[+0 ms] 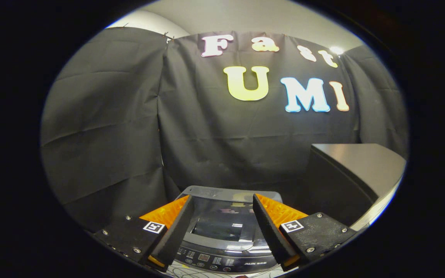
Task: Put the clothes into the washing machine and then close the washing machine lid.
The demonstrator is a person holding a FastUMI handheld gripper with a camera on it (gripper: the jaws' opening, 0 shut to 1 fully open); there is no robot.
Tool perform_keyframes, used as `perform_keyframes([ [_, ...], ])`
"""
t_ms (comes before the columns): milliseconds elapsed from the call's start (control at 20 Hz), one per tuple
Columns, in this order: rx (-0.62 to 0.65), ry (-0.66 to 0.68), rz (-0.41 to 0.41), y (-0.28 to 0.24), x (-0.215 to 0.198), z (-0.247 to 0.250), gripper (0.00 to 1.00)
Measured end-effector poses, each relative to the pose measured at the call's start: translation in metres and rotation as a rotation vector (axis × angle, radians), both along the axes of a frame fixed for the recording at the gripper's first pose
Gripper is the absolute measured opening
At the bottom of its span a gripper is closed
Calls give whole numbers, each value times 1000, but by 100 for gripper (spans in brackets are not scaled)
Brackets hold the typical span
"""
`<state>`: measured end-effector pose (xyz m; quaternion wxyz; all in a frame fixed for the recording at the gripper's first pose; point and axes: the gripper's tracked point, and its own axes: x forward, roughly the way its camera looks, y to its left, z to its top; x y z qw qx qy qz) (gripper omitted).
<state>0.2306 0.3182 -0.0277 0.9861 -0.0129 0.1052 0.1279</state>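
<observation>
Below the tool (222,204), fingers wide apart and empty: washing machine (226,227), dark glossy lid apparently closed (glare obscures), control panel nearest, long axis running away toward wall.

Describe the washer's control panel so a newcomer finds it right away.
Start at the black cloth wall; below it stands a top-loading washer with a glossy dark lid, seen between the open gripper jaws, which hold nothing. The control panel is the strip along the washer's near edge. Unlike the smooth lid, it carries rows of small round buttons and a display.
</observation>
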Motion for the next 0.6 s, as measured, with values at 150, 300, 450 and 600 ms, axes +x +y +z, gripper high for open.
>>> perform_keyframes([
  [150, -16, -42, 44, -20, -22, 17, 93],
  [300, -15, -97, 56, -53, -45, 38, 93],
  [450, 2, -124, 49, -90, -63, 55, 93],
  [600, 15, -148, 22, -131, -77, 70, 93],
])
